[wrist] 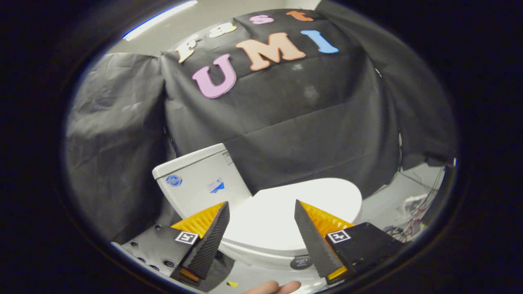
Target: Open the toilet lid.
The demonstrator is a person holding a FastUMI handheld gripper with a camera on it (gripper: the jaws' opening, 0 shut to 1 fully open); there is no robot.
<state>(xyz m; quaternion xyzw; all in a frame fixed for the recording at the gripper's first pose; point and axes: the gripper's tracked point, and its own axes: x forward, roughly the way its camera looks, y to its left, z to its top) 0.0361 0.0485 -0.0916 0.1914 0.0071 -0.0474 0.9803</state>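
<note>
hovering hand-held gripper (261, 212) spread wide, grasping nothing; closed toilet lid (286, 216) lies flat just ahead and below, seen between the fingers, long axis running away toward the tank (196, 179) beyond, lid not yet raised.

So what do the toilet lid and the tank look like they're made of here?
Toilet lid: smooth white, soft even sheen, probably plastic, though the look leaves it open. Tank: glossy white with hard edges and stickers on its face, likely glazed ceramic. The gripper hangs open above the closed lid.
</note>
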